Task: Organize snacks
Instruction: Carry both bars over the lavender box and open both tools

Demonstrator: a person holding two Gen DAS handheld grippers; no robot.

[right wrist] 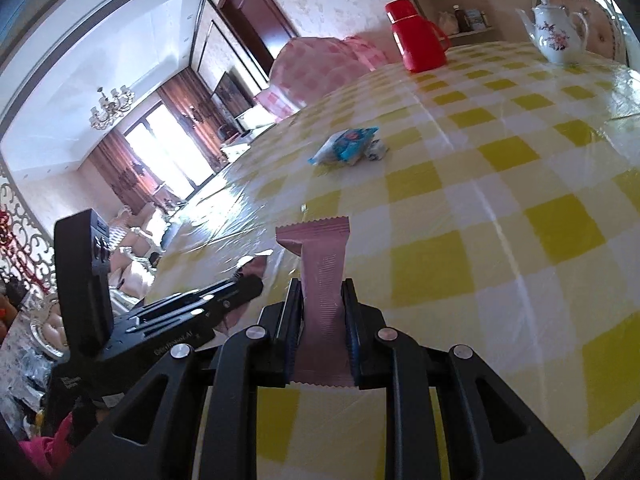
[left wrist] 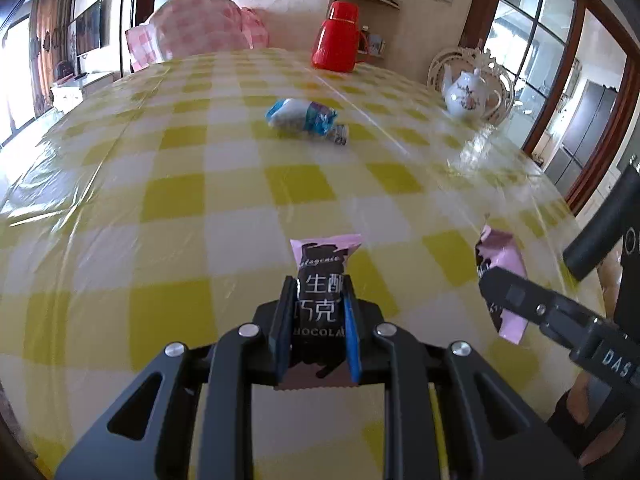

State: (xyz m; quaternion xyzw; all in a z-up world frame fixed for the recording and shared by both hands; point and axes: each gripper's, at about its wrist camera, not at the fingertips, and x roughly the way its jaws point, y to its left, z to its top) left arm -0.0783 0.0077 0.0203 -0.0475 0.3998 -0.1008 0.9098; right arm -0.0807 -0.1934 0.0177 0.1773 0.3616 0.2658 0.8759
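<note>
My left gripper (left wrist: 318, 304) is shut on a pink and dark brown chocolate bar packet (left wrist: 320, 276), held above the yellow checked tablecloth (left wrist: 200, 200). My right gripper (right wrist: 320, 300) is shut on a second pink snack packet (right wrist: 322, 264), seen from its plain back side. That packet also shows in the left wrist view (left wrist: 502, 256), at the right, clamped in the right gripper (left wrist: 496, 284). A blue and white snack bag (left wrist: 304, 118) lies in the middle of the table with a small wrapped sweet (left wrist: 340, 134) beside it. The bag also shows in the right wrist view (right wrist: 346, 146).
A red thermos jug (left wrist: 338, 38) stands at the far side of the table. A white flowered teapot (left wrist: 468, 94) stands at the far right. A chair with a pink checked cover (left wrist: 196, 28) is behind the far edge. The left gripper (right wrist: 240, 286) shows in the right wrist view.
</note>
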